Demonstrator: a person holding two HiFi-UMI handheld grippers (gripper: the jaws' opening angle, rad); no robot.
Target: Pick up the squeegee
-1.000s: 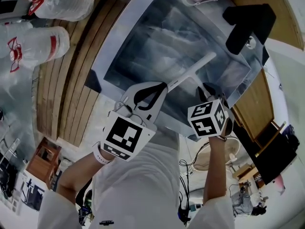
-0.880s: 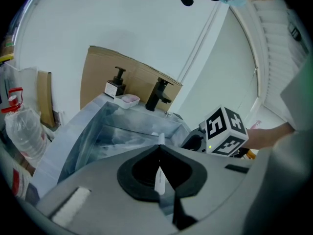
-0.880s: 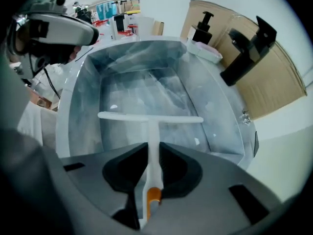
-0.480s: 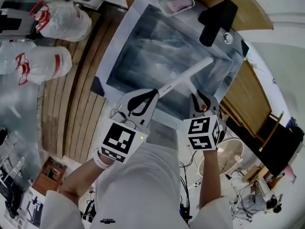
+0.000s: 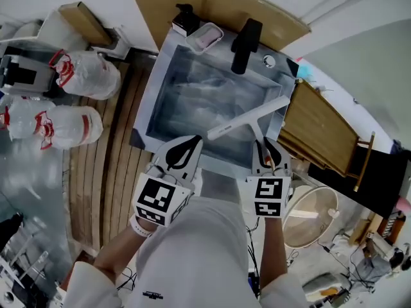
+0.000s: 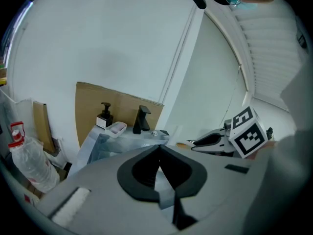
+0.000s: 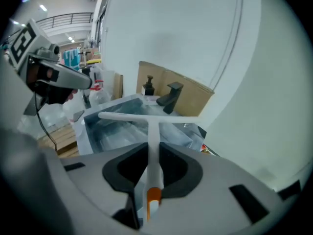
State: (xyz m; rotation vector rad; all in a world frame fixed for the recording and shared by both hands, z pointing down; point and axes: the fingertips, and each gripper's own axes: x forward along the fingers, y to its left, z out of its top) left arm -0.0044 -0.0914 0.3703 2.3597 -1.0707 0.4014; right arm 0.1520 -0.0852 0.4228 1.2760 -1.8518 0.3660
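The right gripper (image 5: 264,150) clamps the squeegee (image 5: 249,119) by its handle, blade at twelve o'clock. At nine o'clock, the left gripper (image 5: 183,147) is closed and empty.

A black faucet (image 5: 244,43), soap dish (image 5: 207,36) and dispenser (image 5: 185,19) line the sink's (image 5: 151,101) far rim; clear bags (image 5: 90,76) lie nearby.

Steel sink (image 5: 153,95) mid-view; blk tap (image 5: 245,43) at far rim, soap dish (image 5: 207,36) & pump btl (image 5: 185,18) next to it. Brown board (image 5: 218,2) behind, against white wall (image 6: 98,43). Wood slat floor (image 5: 122,146) on view's L, clear bags w/ red ties (image 5: 90,76) there. Wooden bench (image 5: 321,130) on R. Even indoor light; ceiling lamps (image 7: 44,7) far off.
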